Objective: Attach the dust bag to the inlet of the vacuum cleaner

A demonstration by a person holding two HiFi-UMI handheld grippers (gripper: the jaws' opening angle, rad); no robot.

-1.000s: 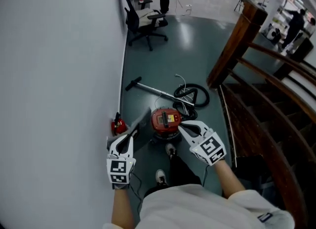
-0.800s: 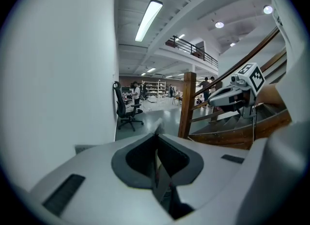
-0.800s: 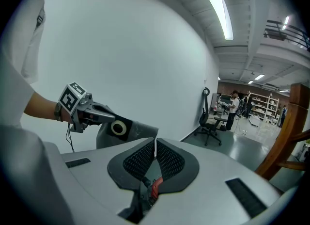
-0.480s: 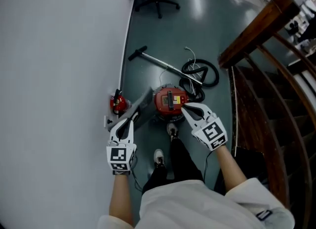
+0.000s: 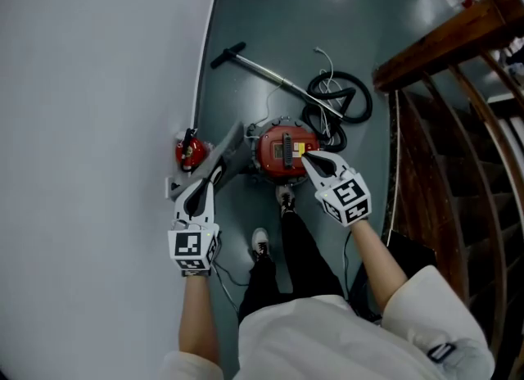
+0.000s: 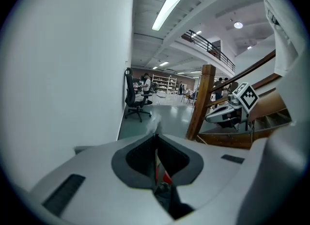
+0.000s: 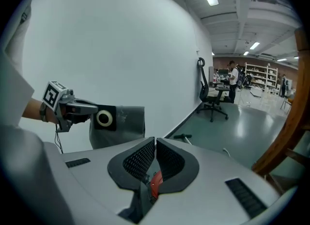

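Left gripper (image 5: 211, 180): jaws nearly together, clamped on the thin edge of a grey fabric dust bag (image 7: 123, 122). The right gripper view shows the grip best: pads on the bag's black card collar, just beside its round white-ringed hole, the grey body hanging off to one side against the white wall (image 5: 98, 124).

Right gripper (image 5: 304, 157): jaws fully together, ribbed pads meeting, nothing between them. A sliver of red shows below the pads.

Round red vacuum cleaner (image 5: 282, 147) with a black handle and yellow label on top: sits on the dark grey floor (image 5: 344, 10) directly ahead of the person's shoes. From the head view the dust bag sits just left of it, between it and the wall, held up off the floor in the left gripper. Bag not on the machine. Right gripper's tips overlap the vacuum cleaner's right edge in that view; contact cannot be judged.

Beyond the machine: coiled black hose (image 5: 342, 100) and a long metal wand (image 5: 266, 74) with a black grip, lying flat. Small red object (image 5: 188, 153) at the foot of the wall, too small to identify. Brown wooden stair railing (image 5: 442, 42) on the right. Black office chair (image 7: 211, 98) further along the wall
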